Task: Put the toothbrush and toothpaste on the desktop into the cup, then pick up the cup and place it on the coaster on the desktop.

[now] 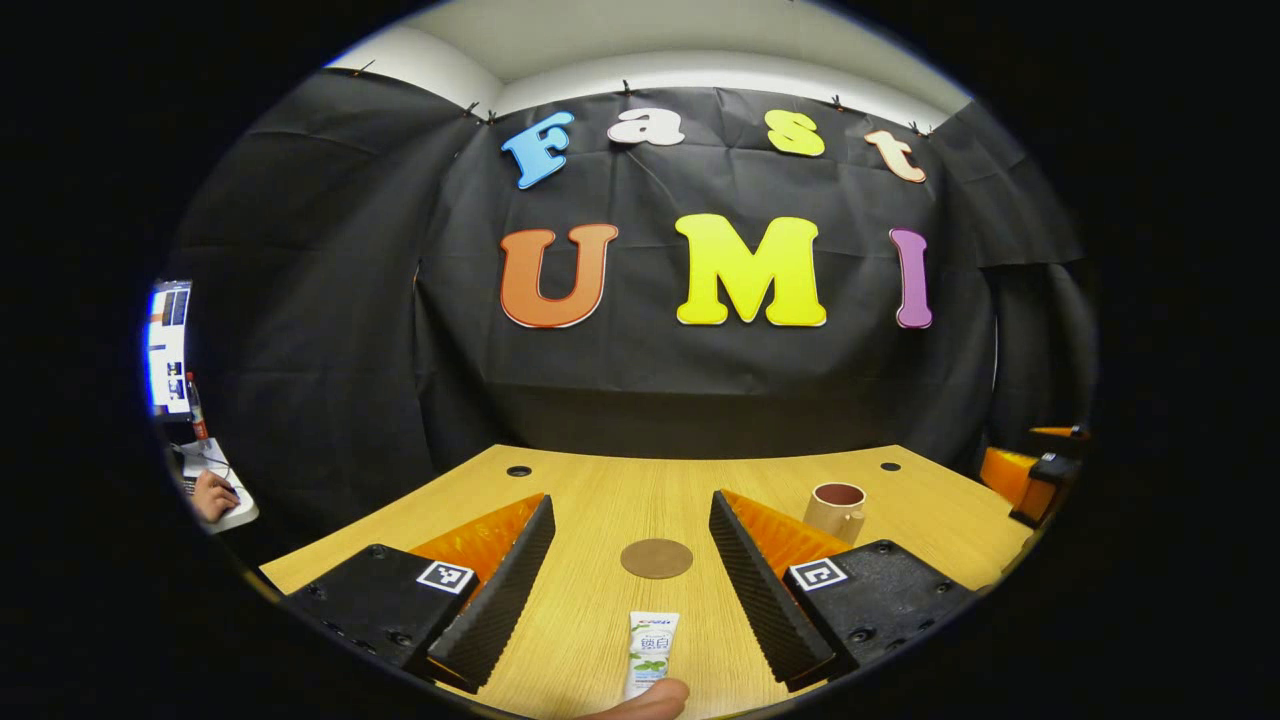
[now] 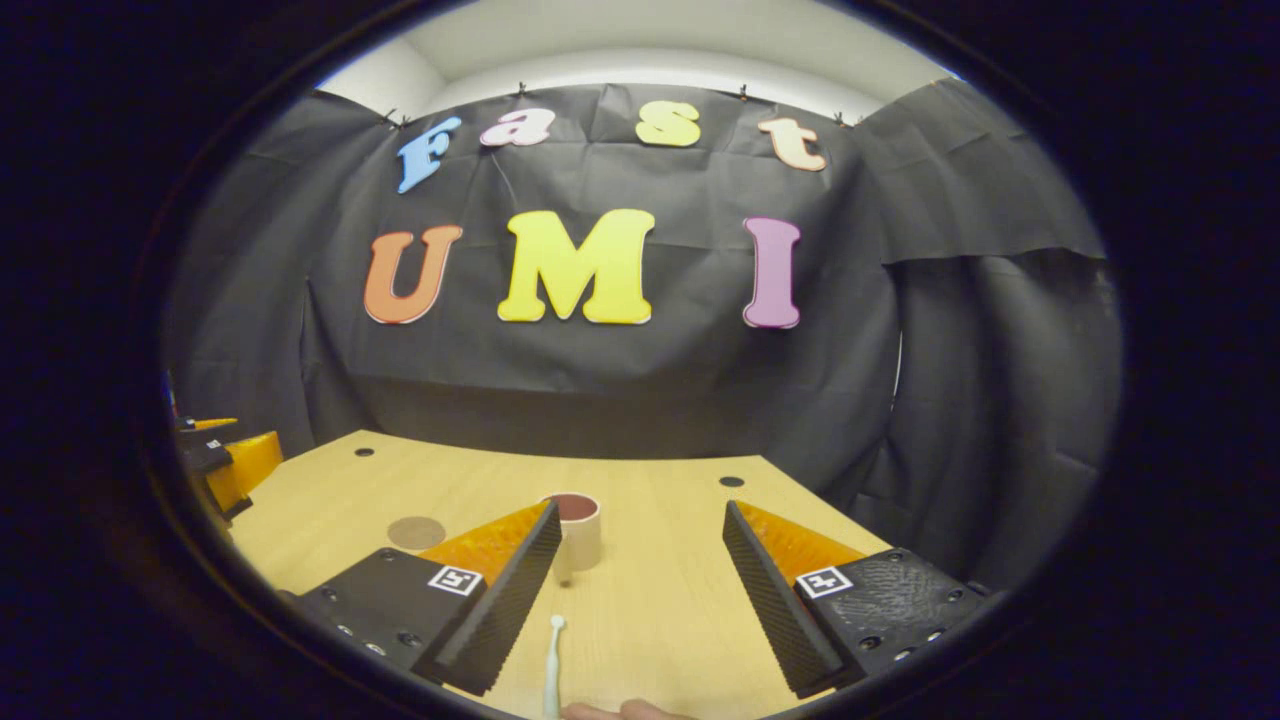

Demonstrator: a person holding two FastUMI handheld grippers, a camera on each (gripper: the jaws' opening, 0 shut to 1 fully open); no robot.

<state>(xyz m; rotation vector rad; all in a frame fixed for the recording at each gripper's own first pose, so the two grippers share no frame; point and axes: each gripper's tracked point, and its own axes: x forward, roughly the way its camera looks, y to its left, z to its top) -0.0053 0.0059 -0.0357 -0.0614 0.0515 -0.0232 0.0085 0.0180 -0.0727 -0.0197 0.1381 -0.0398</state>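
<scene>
Both grippers gape wide, holding nothing; left gripper [image 1: 640, 600] has the toothpaste [image 1: 652, 650] at six o'clock, coaster [image 1: 656, 558] ahead; toothbrush [image 2: 552, 660] lies before the right gripper [image 2: 640, 600], cup [image 2: 578, 530] at eleven; a careless insertion may topple the cup.

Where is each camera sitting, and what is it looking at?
Left gripper view: rides on the left gripper, facing the booth's back wall across the desk; its own open fingers flank the toothpaste and coaster; a fingertip shows at the bottom.
Right gripper view: rides on the right gripper, facing the same wall; its open fingers frame the toothbrush, with the cup beyond.
Shared: desk, cup, coaster, and each sees the other gripper at its edge.
</scene>
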